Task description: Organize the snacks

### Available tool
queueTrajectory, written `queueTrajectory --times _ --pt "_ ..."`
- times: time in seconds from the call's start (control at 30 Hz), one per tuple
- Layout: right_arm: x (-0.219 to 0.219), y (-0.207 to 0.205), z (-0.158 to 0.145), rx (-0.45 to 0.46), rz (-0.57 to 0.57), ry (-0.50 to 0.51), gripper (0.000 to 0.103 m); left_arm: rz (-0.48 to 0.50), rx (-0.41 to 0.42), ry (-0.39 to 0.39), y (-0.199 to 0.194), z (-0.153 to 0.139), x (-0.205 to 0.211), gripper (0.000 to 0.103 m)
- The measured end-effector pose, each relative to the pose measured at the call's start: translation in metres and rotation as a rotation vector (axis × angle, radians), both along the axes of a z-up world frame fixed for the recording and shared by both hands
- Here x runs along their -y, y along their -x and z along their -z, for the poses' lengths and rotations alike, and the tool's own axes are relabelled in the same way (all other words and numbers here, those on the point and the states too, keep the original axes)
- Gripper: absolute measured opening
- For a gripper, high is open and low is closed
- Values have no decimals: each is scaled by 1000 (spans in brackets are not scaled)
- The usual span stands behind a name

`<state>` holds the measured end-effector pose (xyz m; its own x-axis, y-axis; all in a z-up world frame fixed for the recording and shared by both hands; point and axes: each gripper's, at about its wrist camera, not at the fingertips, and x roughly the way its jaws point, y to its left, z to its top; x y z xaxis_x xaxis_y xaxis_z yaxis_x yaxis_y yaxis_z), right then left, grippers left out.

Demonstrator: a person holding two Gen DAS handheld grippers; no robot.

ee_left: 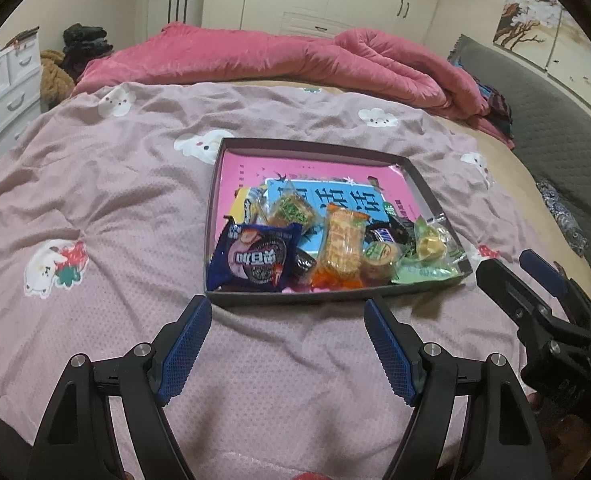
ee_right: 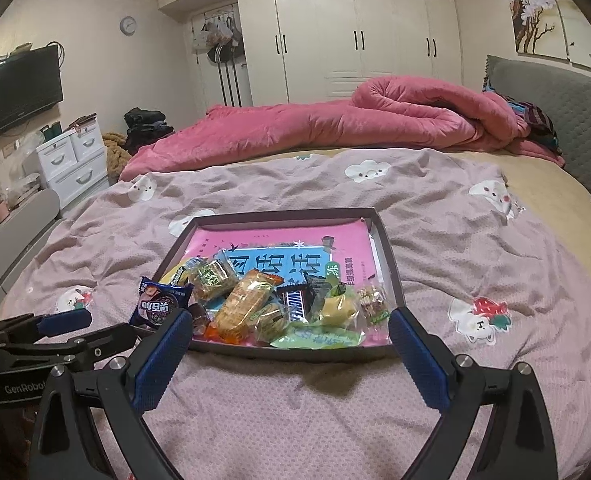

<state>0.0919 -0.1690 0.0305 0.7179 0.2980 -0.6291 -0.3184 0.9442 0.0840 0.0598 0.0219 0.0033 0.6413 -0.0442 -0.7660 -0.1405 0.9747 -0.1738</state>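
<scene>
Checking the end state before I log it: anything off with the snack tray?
The blue cookie pack leans up over the tray's near-left rim rather than lying inside. Remaining snacks sit heaped at the near end; nothing spilled on the bedspread.

- One shallow box (ee_left: pixel 423 190) on the bed
- One pink book (ee_left: pixel 255 168) inside it
- One blue cookie packet (ee_left: pixel 255 260)
- One cracker pack (ee_left: pixel 343 248)
- One chocolate bar (ee_right: pixel 295 304)
- Two grippers: left gripper (ee_left: pixel 287 352), right gripper (ee_right: pixel 291 364)
</scene>
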Motion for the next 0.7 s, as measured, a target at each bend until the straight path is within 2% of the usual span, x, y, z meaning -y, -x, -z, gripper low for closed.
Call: queueTrajectory --times 0.7 --pt "2 28 11 -25 -13 23 99 10 -16 -26 22 11 13 80"
